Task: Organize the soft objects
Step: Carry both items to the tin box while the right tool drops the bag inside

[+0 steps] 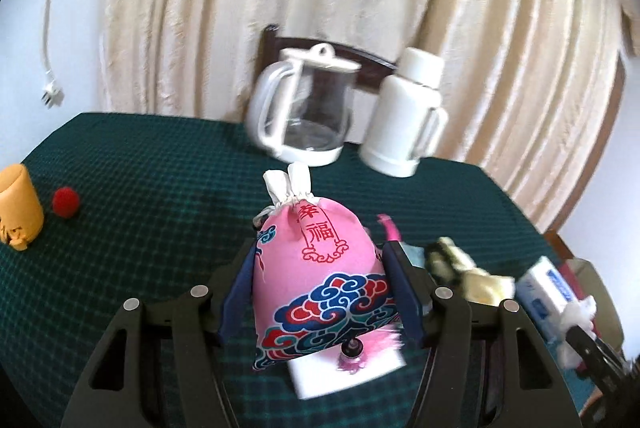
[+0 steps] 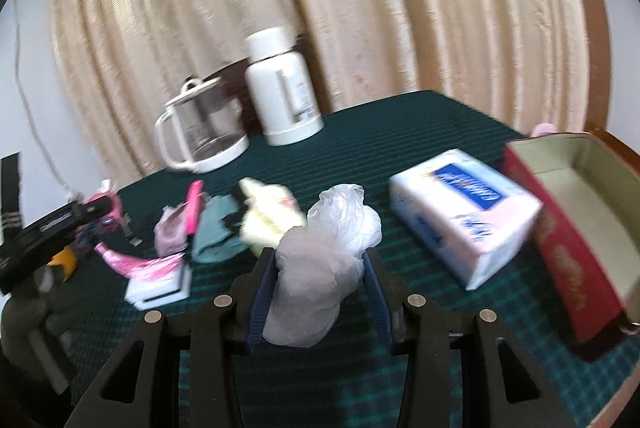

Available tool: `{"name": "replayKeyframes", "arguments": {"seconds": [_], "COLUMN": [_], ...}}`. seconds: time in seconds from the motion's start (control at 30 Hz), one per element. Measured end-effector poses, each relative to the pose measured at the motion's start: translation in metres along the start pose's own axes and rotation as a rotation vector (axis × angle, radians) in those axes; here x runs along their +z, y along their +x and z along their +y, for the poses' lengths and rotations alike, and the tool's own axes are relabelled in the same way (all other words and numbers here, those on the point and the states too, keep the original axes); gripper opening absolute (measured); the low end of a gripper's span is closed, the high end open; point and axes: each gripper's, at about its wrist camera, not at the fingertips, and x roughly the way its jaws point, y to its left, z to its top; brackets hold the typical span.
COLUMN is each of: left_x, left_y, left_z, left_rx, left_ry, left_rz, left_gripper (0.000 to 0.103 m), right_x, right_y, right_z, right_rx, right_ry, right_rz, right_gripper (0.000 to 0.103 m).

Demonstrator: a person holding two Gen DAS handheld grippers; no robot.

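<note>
Left tongs point(image 1: 320, 292) clench pink pouch point(image 1: 316, 268); right tongs point(image 2: 318, 292) clench plastic bag point(image 2: 324, 260)

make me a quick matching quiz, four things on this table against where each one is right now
Things:
1. pink pouch
2. plastic bag
3. red ball
4. tissue pack

Places:
a. beside the red box
b. in the right tongs
c. near the yellow cup
d. in the left tongs

Pairs: 1-d, 2-b, 3-c, 4-a
</note>
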Motion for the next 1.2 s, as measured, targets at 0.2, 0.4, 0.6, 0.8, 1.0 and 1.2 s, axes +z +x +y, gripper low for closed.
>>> {"name": "replayKeyframes", "arguments": {"seconds": [0.2, 0.4, 0.6, 0.8, 1.0, 1.2], "left_x": [0.001, 0.0, -0.003, -0.008, -0.013, -0.016], "left_y": [-0.017, -0.027, -0.031, -0.031, -0.031, -0.031], "left_z": [-0.033, -0.067, -0.103, -0.135, -0.165, -0.204], "left_rx": [-0.076, -0.133, -0.198, -0.247, -0.294, -0.354], "left_ry": [0.043, 0.095, 0.143, 0.193, 0.241, 0.289], "left_rz": [-0.024, -0.03, -0.017, 0.004, 0.02, 0.029], "left_gripper": [0.063, 0.063, 0.063, 0.063, 0.063, 0.063], "right_x": [0.009, 0.02, 0.025, 0.018, 0.013, 0.007], "right_y": [-0.025, -0.051, -0.07, -0.071, -0.079, -0.084], "right_z": [-0.035, -0.072, -0.112, -0.143, -0.161, -0.174], "right_rx": [-0.092, -0.207, -0.332, -0.412, -0.465, -0.481], "right_ry": [0.055, 0.092, 0.147, 0.176, 0.193, 0.189], "right_rz": [-0.075, -0.148, -0.194, -0.158, -0.173, -0.159], "right_gripper": [0.046, 0.046, 0.046, 0.05, 0.077, 0.077]}}
